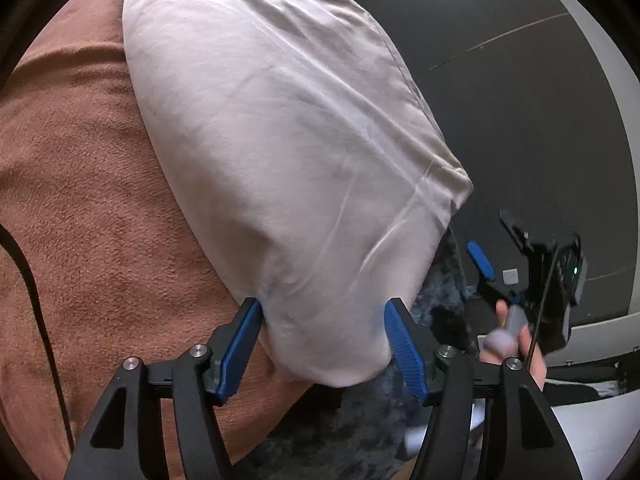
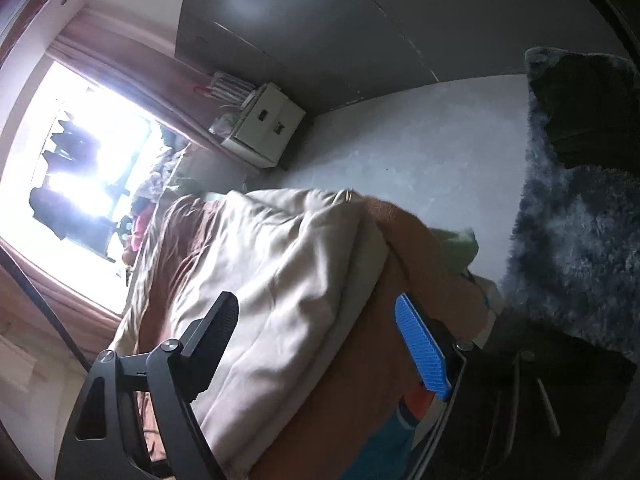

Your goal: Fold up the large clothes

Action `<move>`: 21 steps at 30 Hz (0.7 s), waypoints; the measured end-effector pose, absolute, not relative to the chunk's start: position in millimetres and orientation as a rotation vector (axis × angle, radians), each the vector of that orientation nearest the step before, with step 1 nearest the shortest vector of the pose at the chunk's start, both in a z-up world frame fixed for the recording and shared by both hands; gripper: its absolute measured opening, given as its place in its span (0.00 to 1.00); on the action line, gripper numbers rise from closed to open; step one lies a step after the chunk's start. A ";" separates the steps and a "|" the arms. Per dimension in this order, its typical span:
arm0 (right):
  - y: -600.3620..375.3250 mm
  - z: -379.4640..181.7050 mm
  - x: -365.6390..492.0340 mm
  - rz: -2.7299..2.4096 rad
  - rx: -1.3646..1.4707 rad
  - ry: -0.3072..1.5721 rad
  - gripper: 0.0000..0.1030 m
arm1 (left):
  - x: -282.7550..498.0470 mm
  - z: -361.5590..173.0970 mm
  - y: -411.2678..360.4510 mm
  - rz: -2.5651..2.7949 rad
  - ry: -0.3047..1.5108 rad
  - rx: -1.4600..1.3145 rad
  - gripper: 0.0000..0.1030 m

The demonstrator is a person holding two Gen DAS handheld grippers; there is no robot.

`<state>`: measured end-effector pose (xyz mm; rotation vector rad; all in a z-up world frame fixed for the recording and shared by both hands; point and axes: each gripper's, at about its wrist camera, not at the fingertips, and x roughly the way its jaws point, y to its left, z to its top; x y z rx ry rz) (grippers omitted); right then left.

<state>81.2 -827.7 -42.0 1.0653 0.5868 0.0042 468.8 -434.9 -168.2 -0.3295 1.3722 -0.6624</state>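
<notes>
The pale beige cloth — large, smooth, lightly creased — lies folded in layers on a rust-brown blanket, one rounded folded corner hanging toward a dark shaggy rug.

Folded cloth lying on the bed blanket, near corner reaching between the left gripper fingers. Shaggy rug on the floor to the right, below the bed edge. Right gripper farther right, apart from the cloth. In the right wrist view, cabinet beyond the bed, beside the window.
</notes>
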 end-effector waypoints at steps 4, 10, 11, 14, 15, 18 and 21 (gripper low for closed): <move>-812.4 -58.1 79.7 0.023 1.102 0.615 0.78 | 469.5 -165.4 -439.4 -0.659 1.368 -0.336 0.63; -793.2 -85.6 107.5 0.059 1.166 0.661 0.39 | 467.7 -165.6 -430.9 -0.682 1.374 -0.349 0.58; -794.2 -86.6 108.5 0.037 1.166 0.656 0.35 | 468.7 -165.7 -431.4 -0.686 1.376 -0.349 0.58; -800.9 -87.2 108.2 0.001 1.163 0.631 0.17 | 469.6 -164.7 -430.9 -0.703 1.385 -0.363 0.57; -802.4 -84.7 108.3 -0.007 1.149 0.627 0.13 | 470.6 -165.5 -429.6 -0.711 1.394 -0.384 0.57; -804.4 -71.9 110.7 -0.041 1.098 0.623 0.09 | 469.3 -167.1 -437.5 -0.739 1.409 -0.405 0.57; -809.5 -62.9 113.1 -0.086 1.070 0.611 0.09 | 464.5 -168.4 -445.7 -0.759 1.406 -0.382 0.57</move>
